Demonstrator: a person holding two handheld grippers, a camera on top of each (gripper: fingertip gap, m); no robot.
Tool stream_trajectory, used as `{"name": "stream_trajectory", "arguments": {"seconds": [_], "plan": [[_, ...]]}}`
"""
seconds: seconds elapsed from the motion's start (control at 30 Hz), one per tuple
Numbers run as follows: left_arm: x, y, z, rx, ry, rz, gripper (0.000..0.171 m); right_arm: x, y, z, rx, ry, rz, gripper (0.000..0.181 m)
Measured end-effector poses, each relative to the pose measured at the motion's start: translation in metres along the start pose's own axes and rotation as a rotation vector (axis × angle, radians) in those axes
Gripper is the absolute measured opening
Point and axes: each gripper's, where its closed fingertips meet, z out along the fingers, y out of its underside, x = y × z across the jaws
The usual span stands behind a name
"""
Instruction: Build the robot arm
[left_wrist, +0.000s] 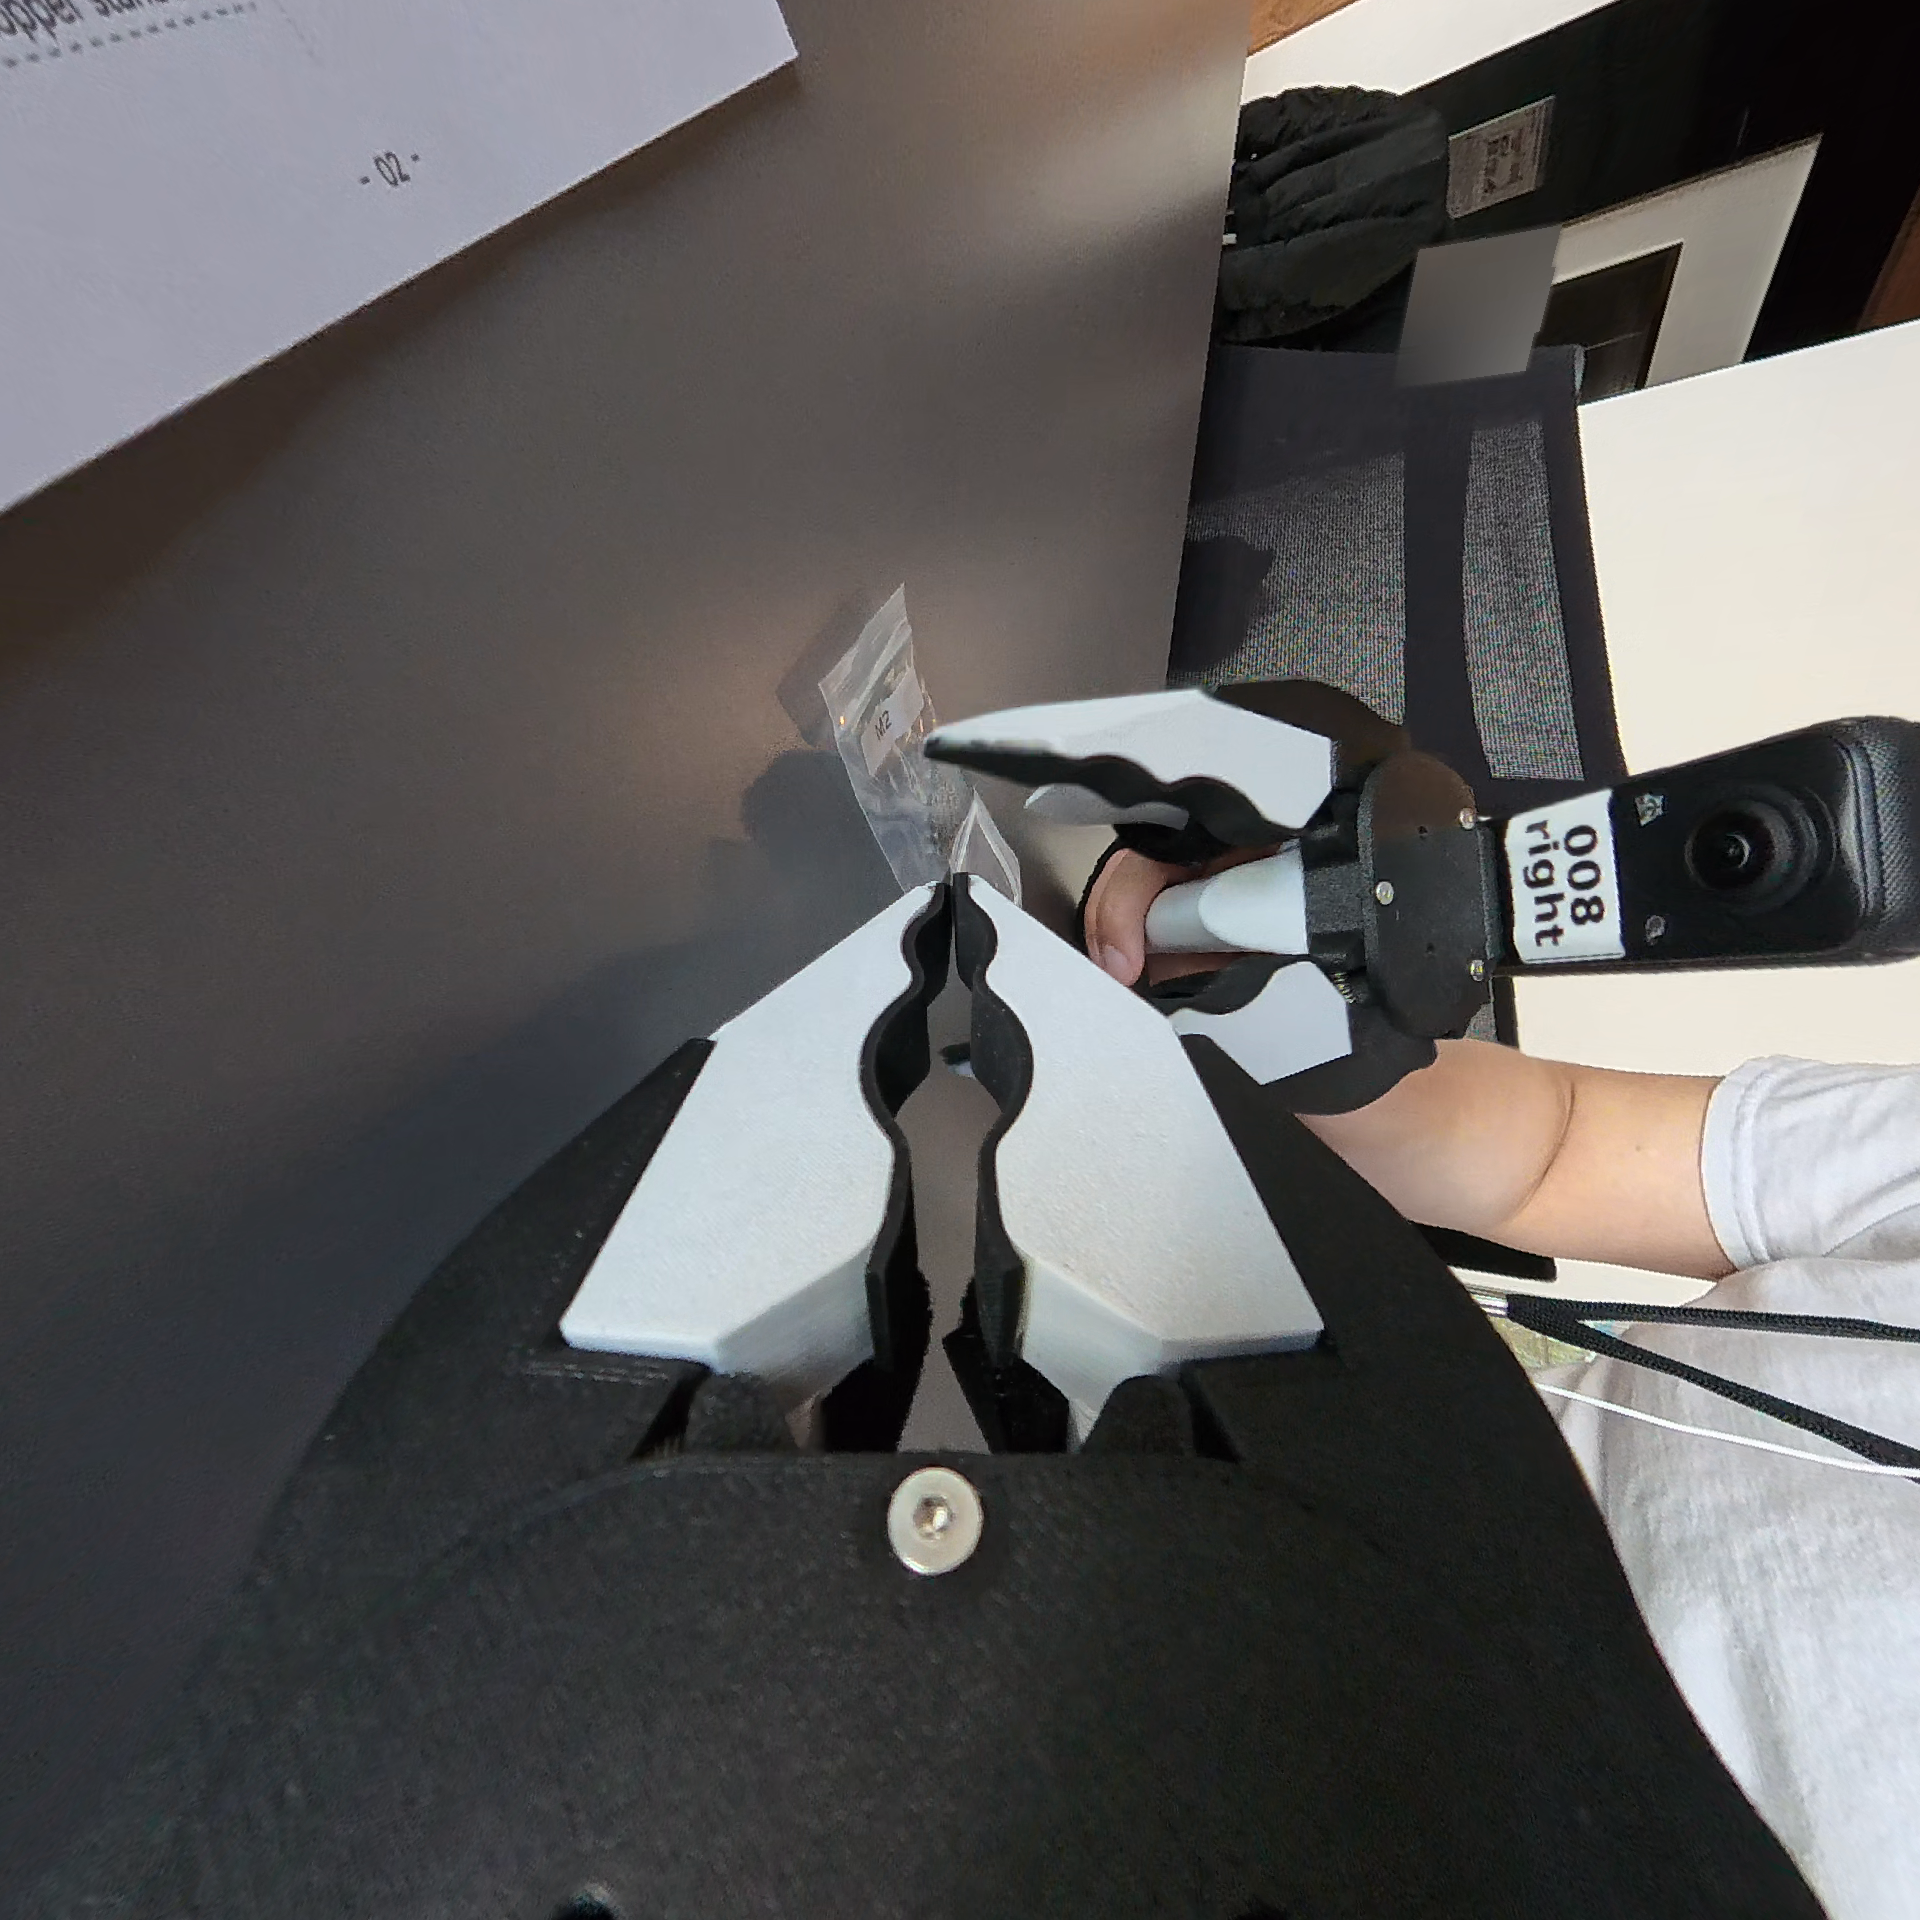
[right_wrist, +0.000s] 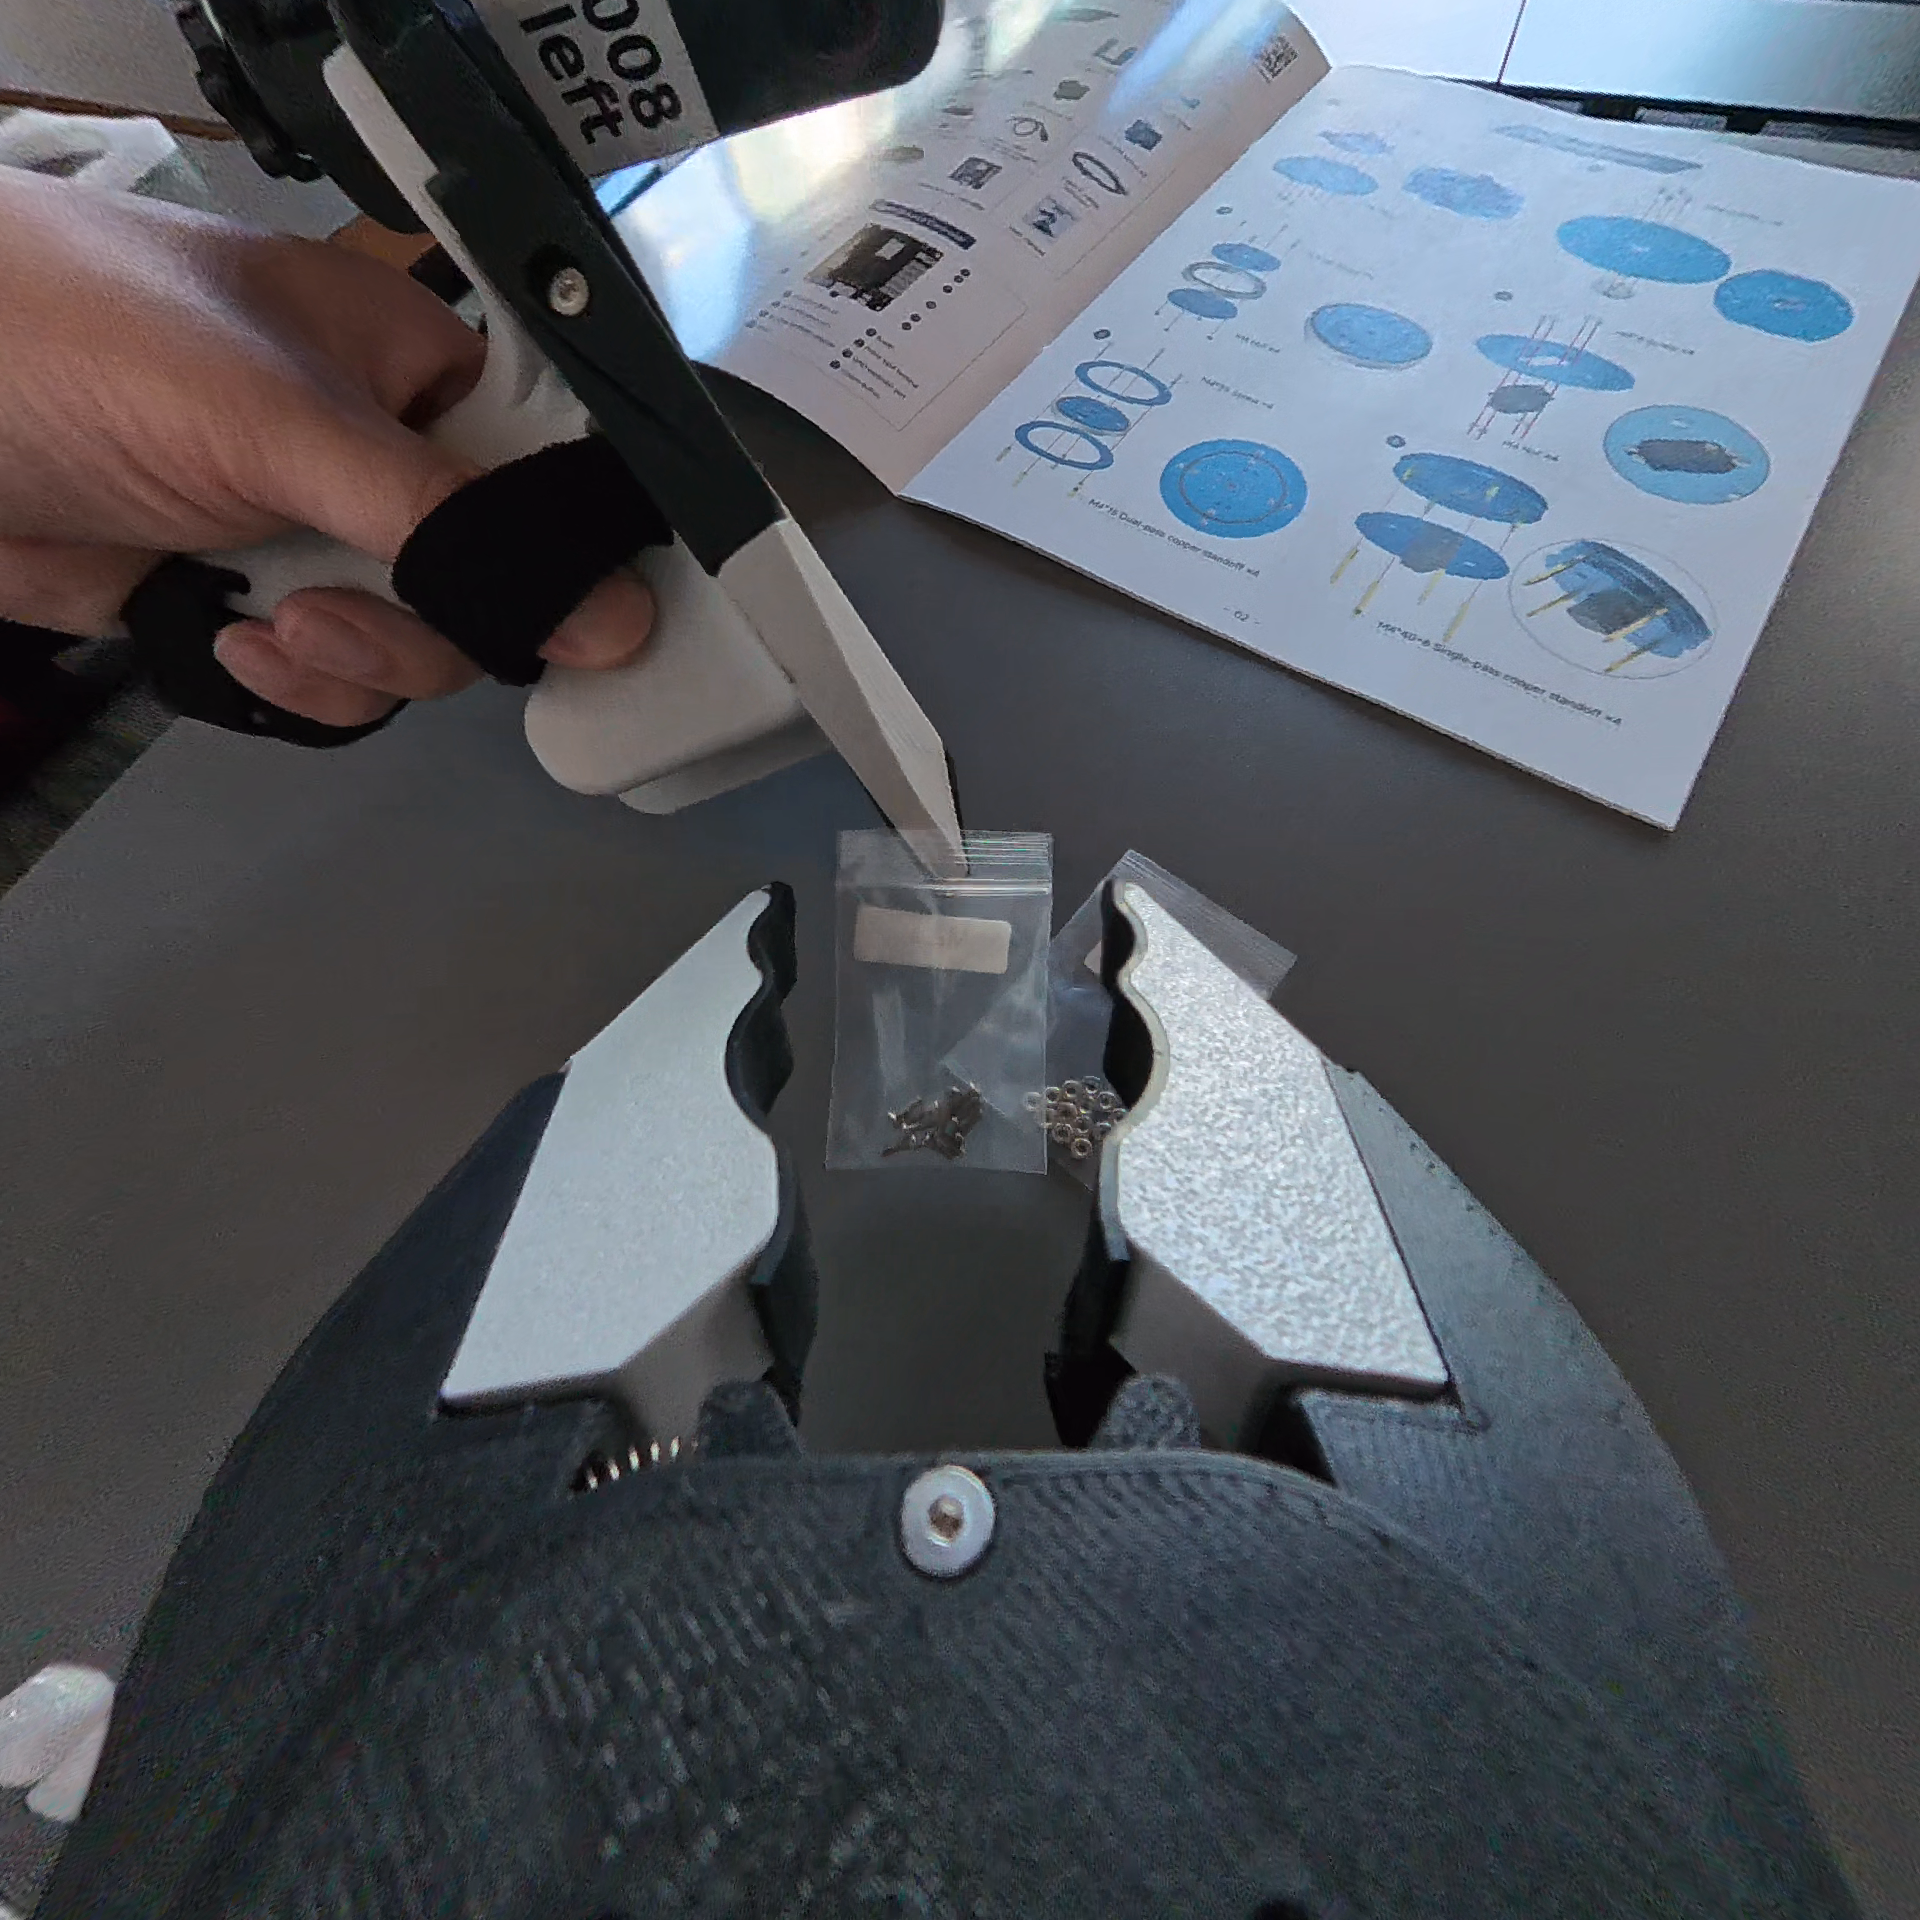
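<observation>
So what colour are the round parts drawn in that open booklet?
Blue, on white pages of the booklet; the right wrist view shows it best.

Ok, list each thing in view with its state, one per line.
left gripper: shut on the zip bag's top edge
right gripper: open, fingers either side of the zip bag
zip bag: sealed, small dark screws at its bottom
second bag: partly under the right finger, holds small nuts
booklet: lying open

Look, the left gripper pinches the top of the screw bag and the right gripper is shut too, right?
Not quite. The left gripper does pinch the top of the bag, but the right gripper is open, spread either side of it. The right wrist view shows it.
</observation>
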Motion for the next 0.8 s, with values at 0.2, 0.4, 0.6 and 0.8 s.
{"name": "stream_trajectory", "arguments": {"seconds": [0.2,0.4,0.6,0.8], "plan": [[0.0016,0.0003,0.0006,0.007,0.011,-0.013,0.0,-0.0016,-0.0033,-0.0008,0.011,-0.003,0.003,0.038],[-0.0027,0.0021,0.001,0.004,-0.007,-0.021,0.0,-0.0042,-0.0034,-0.0025,0.022,-0.017,-0.008,0.028],[-0.0038,0.004,-0.0011,0.01,0.015,-0.048,0.0,-0.0069,-0.0008,-0.0013,0.0,-0.046,-0.036,0.029],[-0.0053,0.0046,-0.0012,0.016,0.005,-0.048,0.0,-0.0077,-0.0001,-0.0001,-0.028,-0.078,-0.036,0.028]]}}
